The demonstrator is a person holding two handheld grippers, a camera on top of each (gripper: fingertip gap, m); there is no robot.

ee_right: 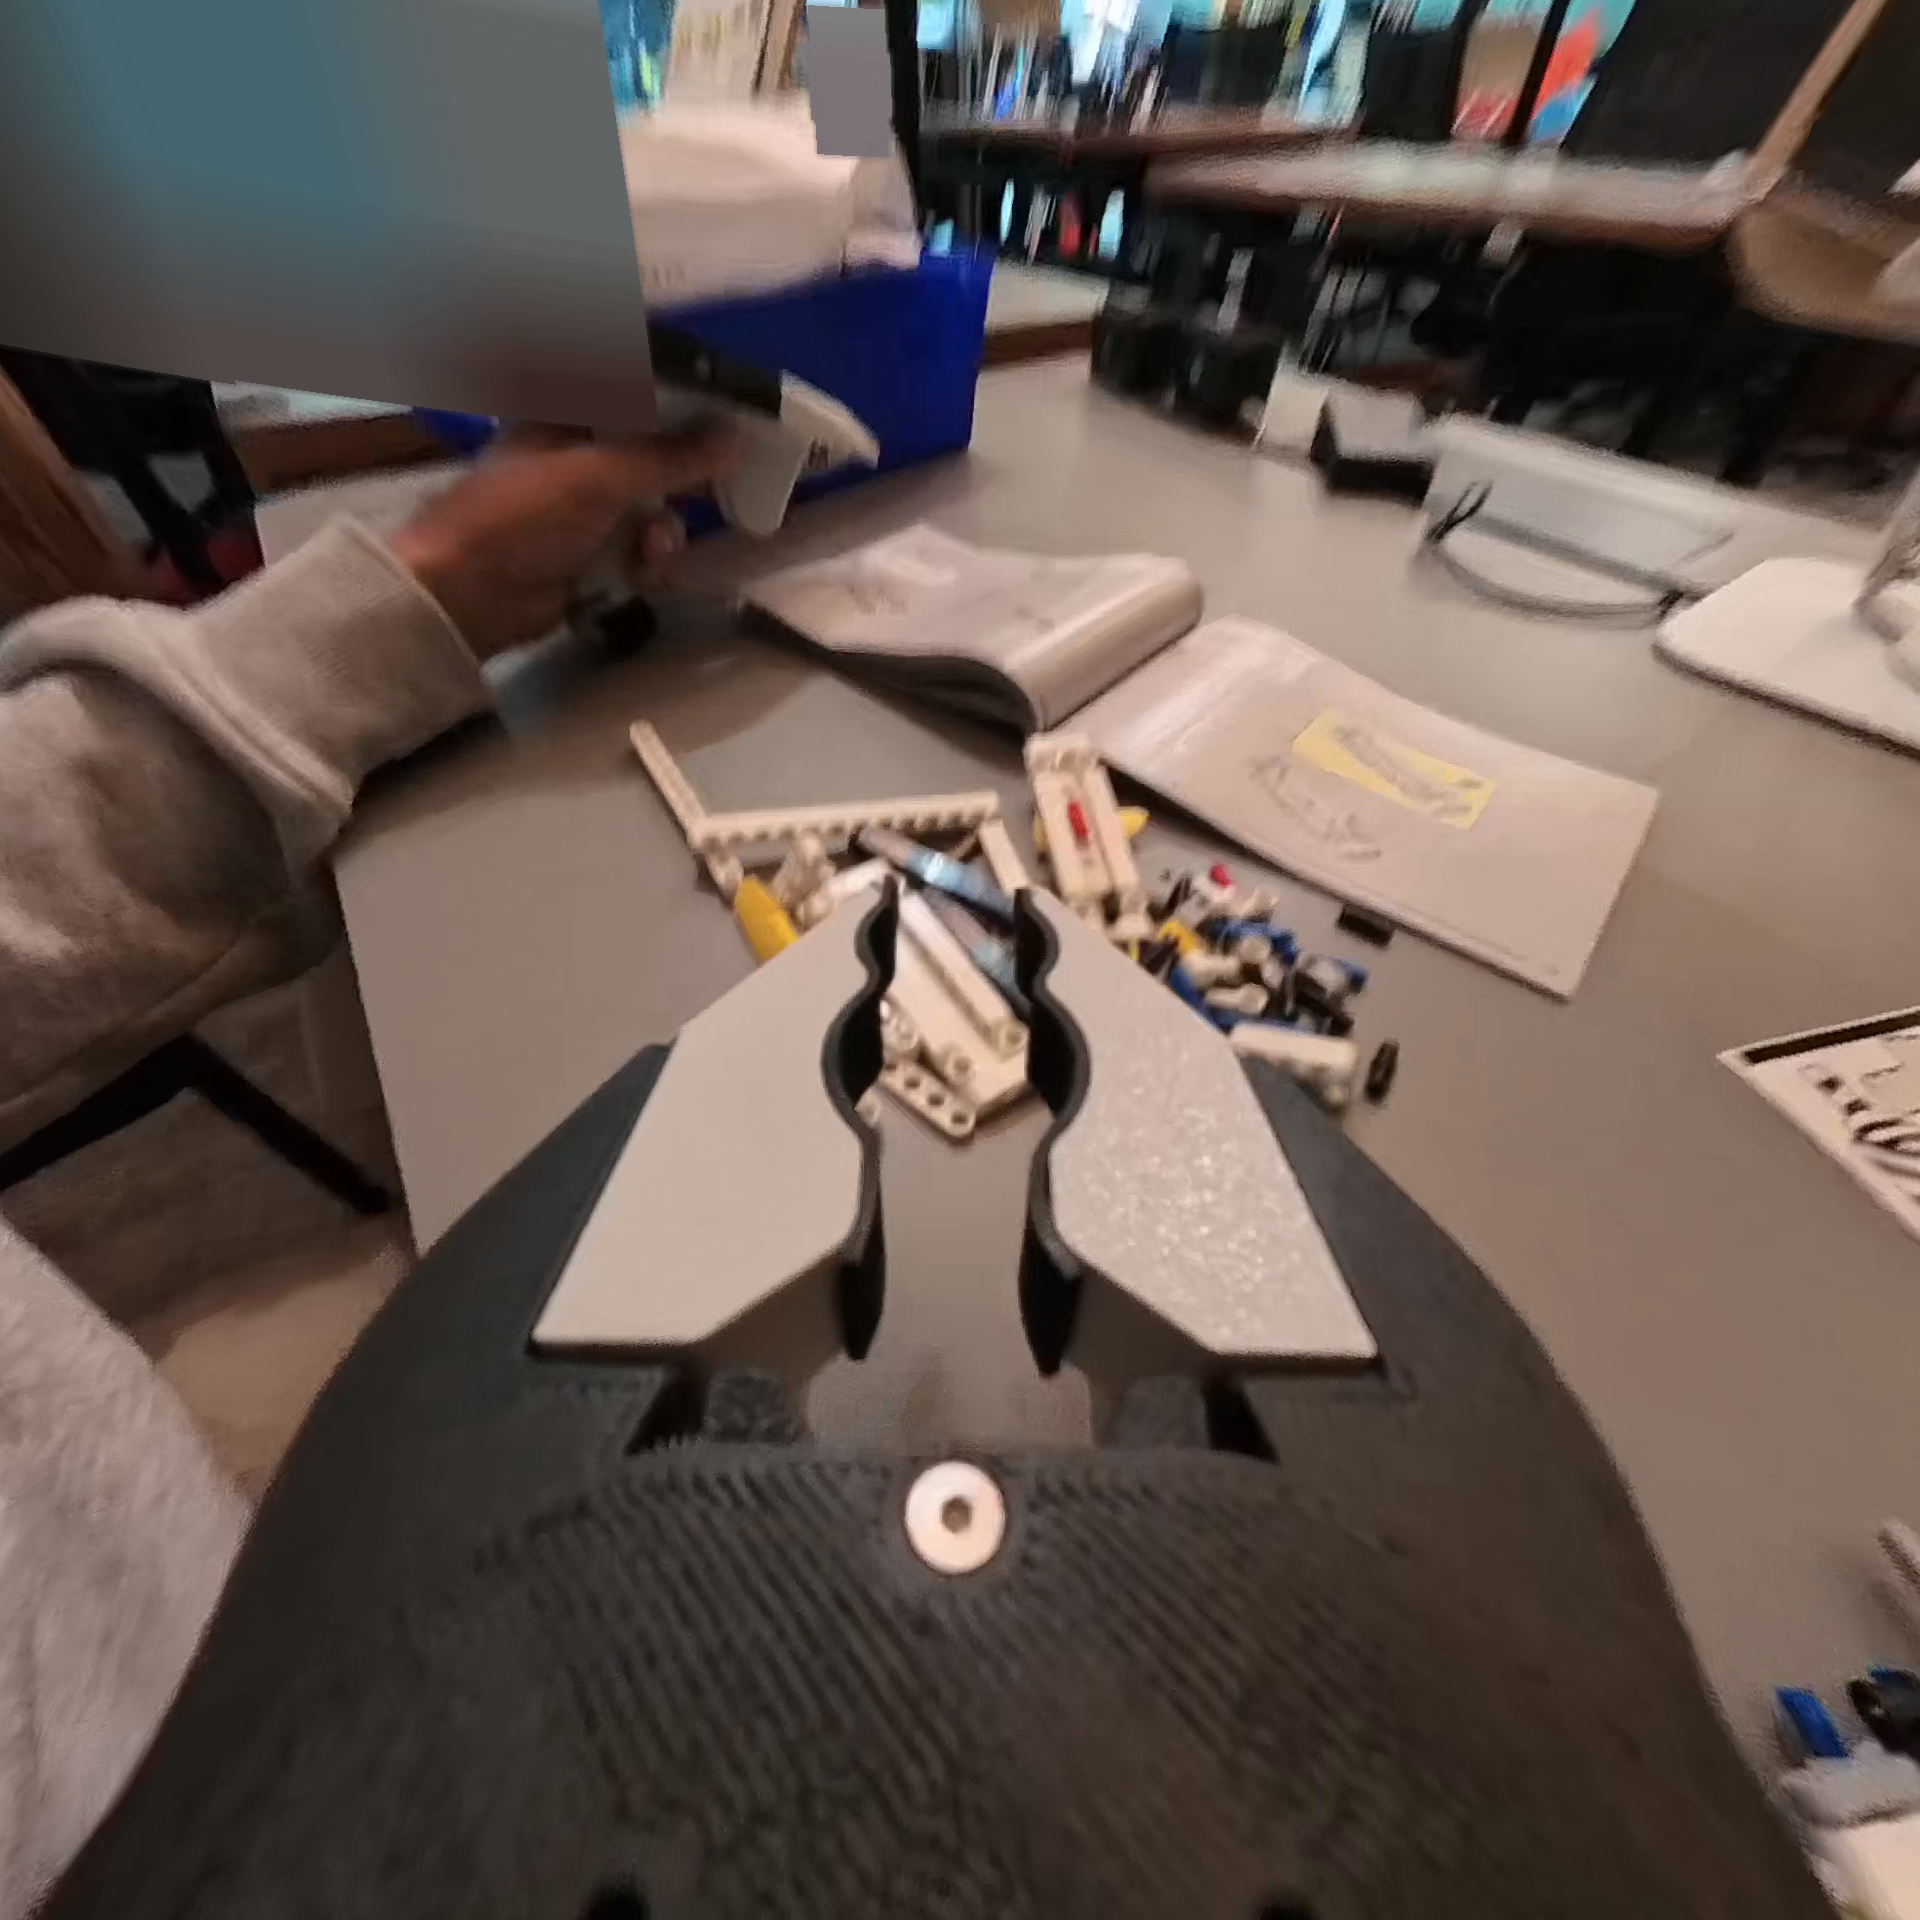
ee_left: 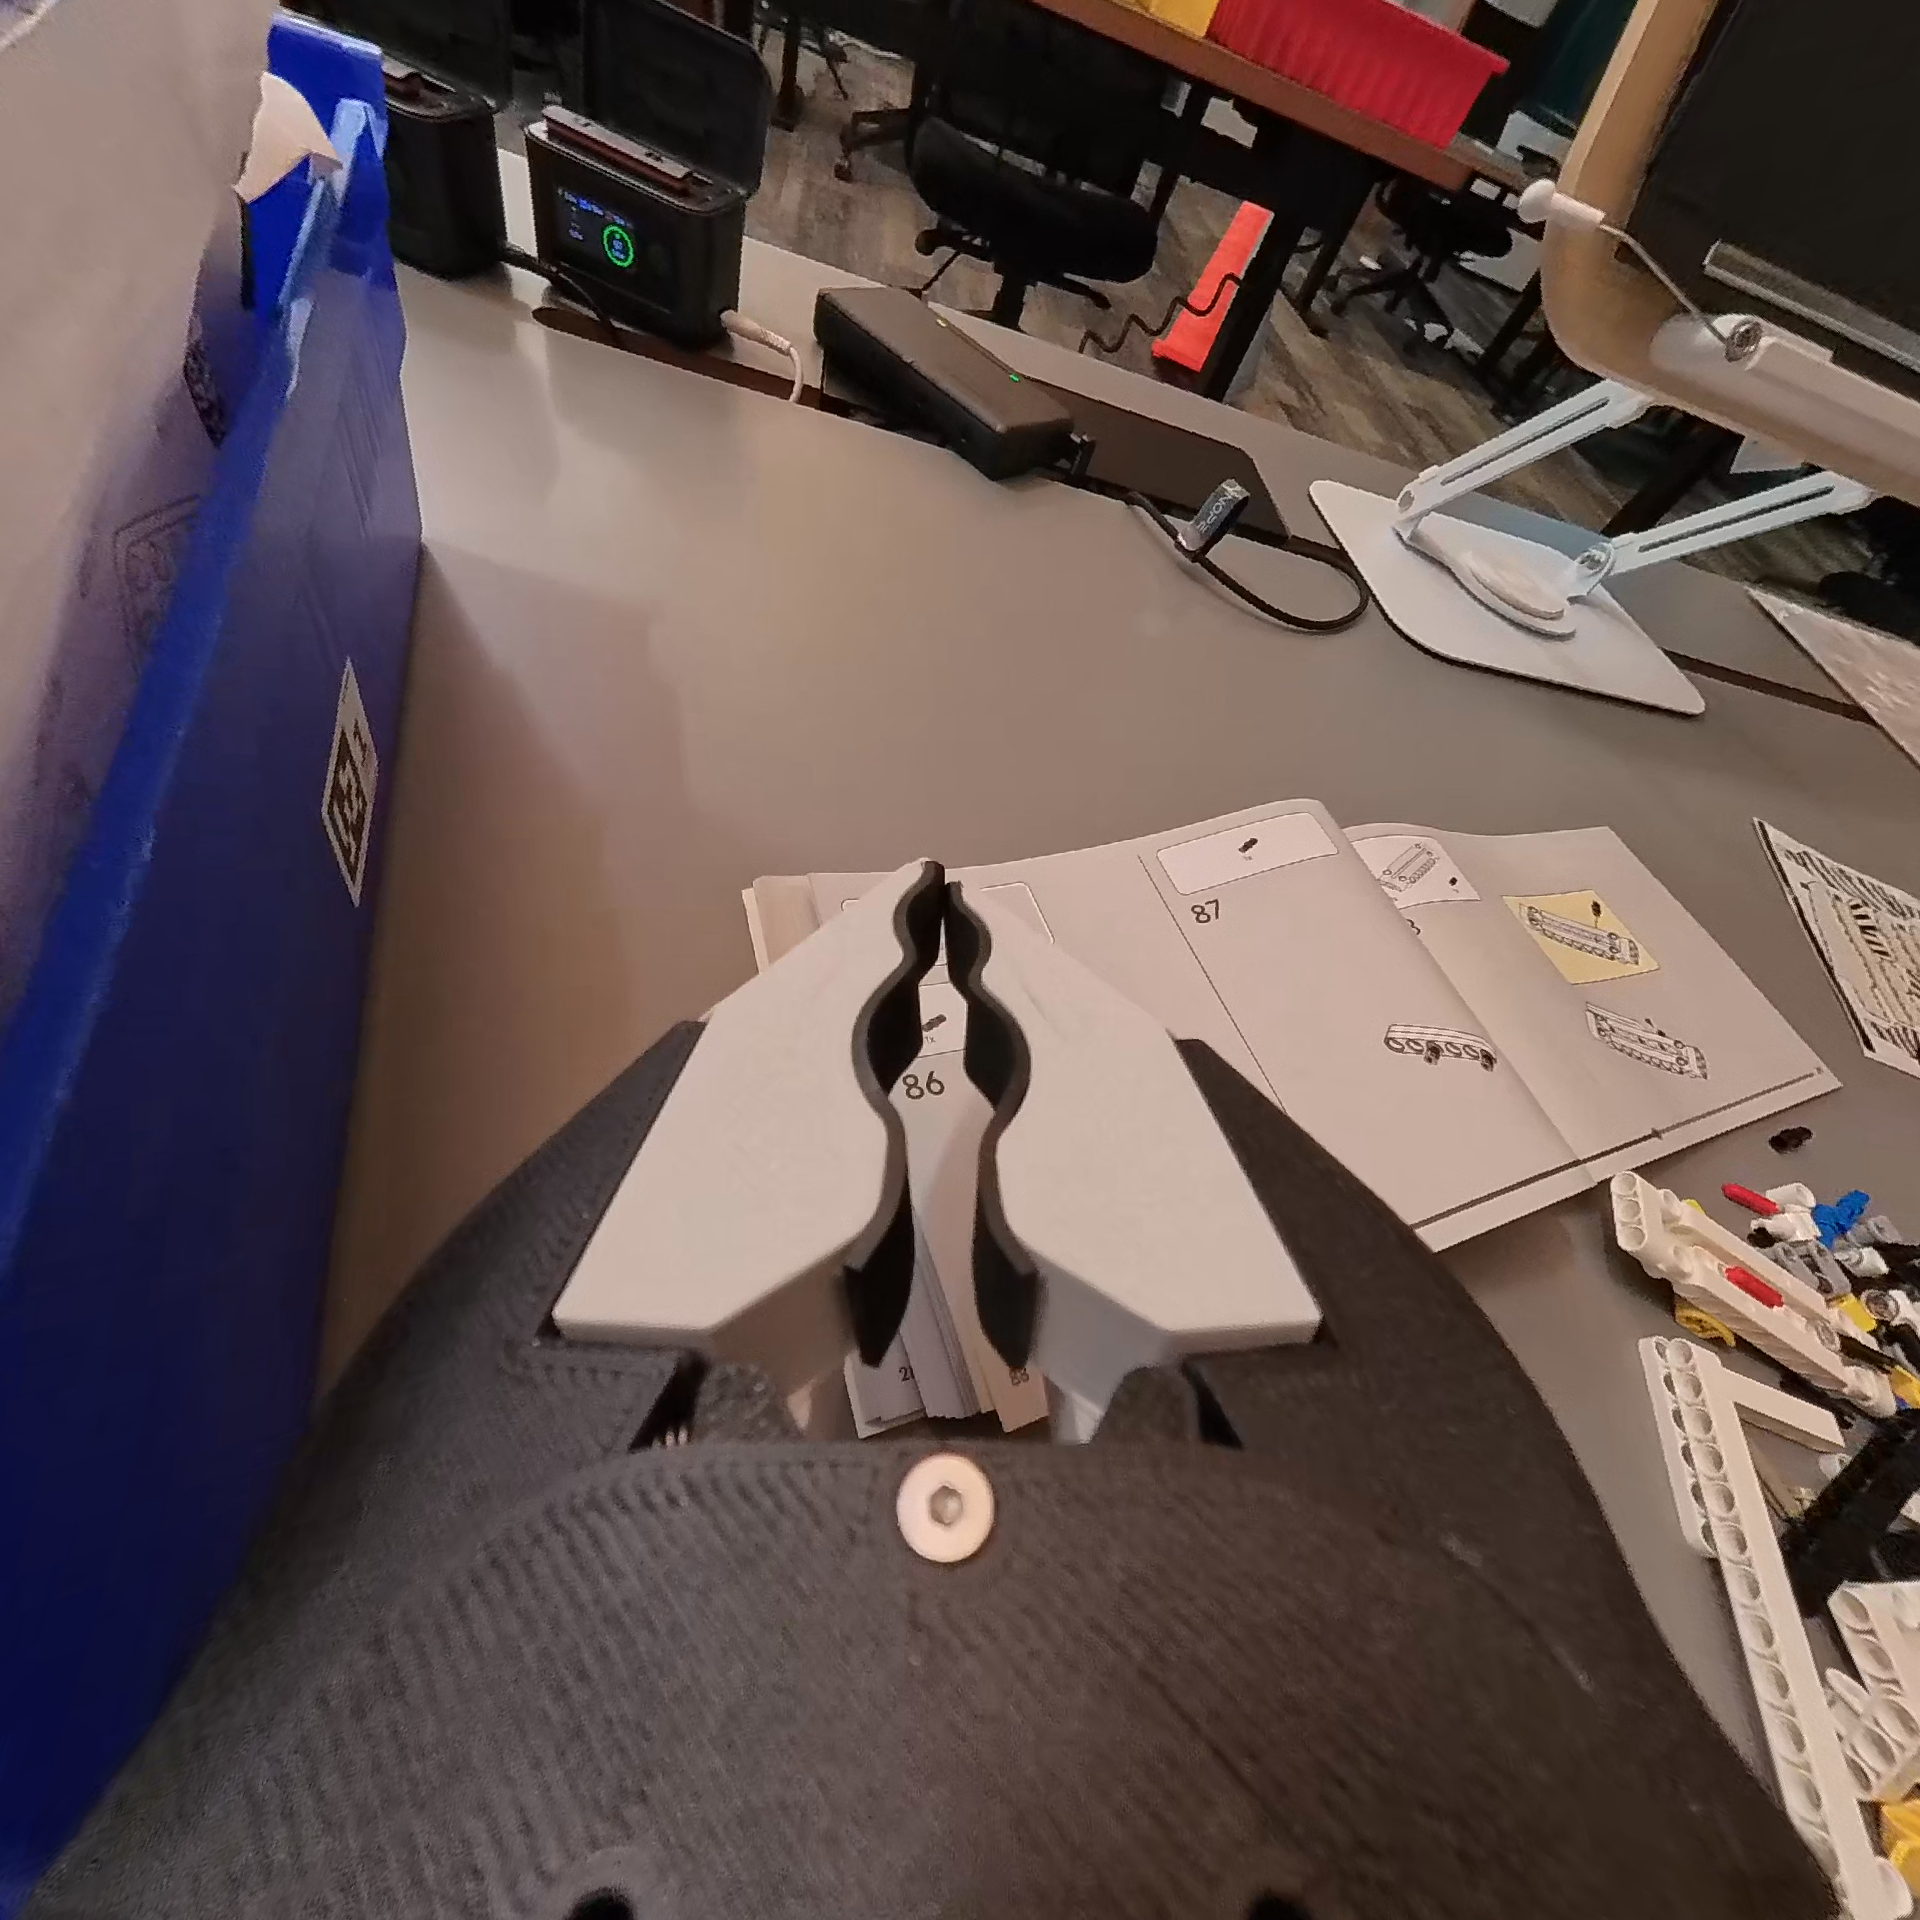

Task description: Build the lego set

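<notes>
My left gripper is shut, its tips meeting over the left page of the open instruction booklet. Fanned page edges show through the gap between its fingers; I cannot tell if a page is pinched. In the right wrist view a hand holds this gripper just above the booklet's curled left half. My right gripper is open and empty, hovering over the pile of Lego parts. A white beam assembly lies in line between its fingers. The pile and a long white beam frame show at the left wrist view's right edge.
A tall blue bin stands along the left of the grey table. A monitor stand base, a black dock with cable and a power unit sit at the back. A sticker sheet lies right. The gap from one gripper's tips to the other's is roughly 30 cm.
</notes>
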